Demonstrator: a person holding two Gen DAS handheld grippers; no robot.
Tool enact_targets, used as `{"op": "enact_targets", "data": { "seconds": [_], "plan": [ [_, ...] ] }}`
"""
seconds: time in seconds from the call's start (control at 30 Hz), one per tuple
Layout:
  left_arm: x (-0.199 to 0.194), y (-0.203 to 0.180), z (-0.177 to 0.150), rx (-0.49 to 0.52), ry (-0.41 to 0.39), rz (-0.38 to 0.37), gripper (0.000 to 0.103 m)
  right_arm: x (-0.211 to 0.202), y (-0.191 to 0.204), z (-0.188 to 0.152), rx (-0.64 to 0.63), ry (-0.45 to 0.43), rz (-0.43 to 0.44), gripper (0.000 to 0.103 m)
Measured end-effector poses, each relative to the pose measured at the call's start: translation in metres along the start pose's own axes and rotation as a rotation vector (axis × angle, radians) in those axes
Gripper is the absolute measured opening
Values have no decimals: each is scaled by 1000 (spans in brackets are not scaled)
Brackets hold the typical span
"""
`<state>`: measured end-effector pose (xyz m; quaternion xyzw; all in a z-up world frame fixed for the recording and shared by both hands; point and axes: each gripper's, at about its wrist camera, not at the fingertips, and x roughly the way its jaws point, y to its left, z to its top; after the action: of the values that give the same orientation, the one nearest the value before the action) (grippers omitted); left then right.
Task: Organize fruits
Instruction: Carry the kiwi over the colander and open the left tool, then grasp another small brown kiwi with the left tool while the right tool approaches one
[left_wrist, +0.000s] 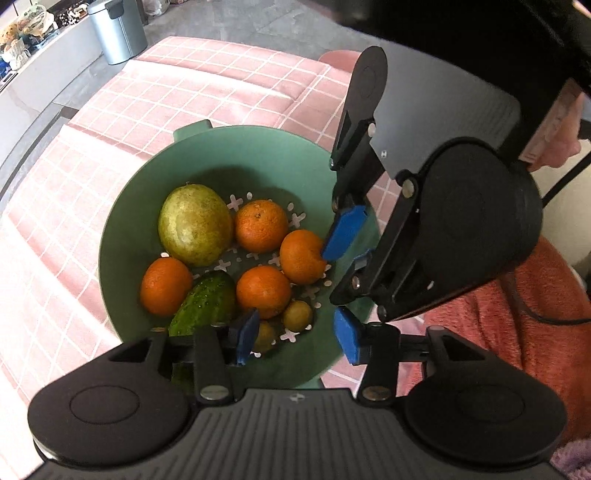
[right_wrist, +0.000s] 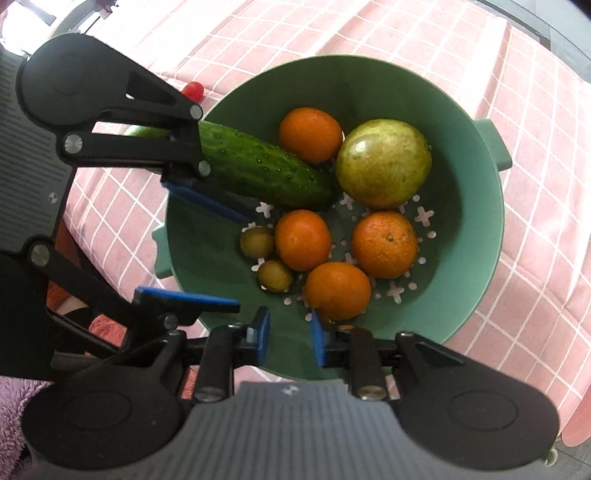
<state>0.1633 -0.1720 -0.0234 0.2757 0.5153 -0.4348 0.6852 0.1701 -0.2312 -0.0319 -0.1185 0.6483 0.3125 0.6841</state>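
A table draped in a pink cloth with a white grid (left_wrist: 155, 99) carries a green colander bowl (left_wrist: 258, 155) near its right edge, seen from the left wrist camera. In the right wrist view, a small red object (right_wrist: 193, 89) lies on the cloth (right_wrist: 535, 155) just beside the bowl's rim (right_wrist: 476, 236).

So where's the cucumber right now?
The cucumber lies slanted in the green colander, its tip beside the big green fruit, its other end over the rim under the left claw.
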Motion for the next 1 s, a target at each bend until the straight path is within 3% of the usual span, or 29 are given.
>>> {"op": "enact_targets", "data": {
  "seconds": [0.1, 0.5, 0.8, 1.0],
  "plan": [
    [-15, -4, -5, 11, -15, -7, 55, -4, 4, -2, -2, -16, -8, 30],
    [-73, -11, -45, 43, -40, -15, 55, -37, 50, 0, -121, -82, 19, 33],
    [-78, 8, -103, 42, 37, 68, 55, -27, 112, 3, -277, -91, 97, 33],
    [-66, 30, -144, 1, 92, 140, 55, -1, 143, 15, -312, -85, 80, 33]
  ]
}}
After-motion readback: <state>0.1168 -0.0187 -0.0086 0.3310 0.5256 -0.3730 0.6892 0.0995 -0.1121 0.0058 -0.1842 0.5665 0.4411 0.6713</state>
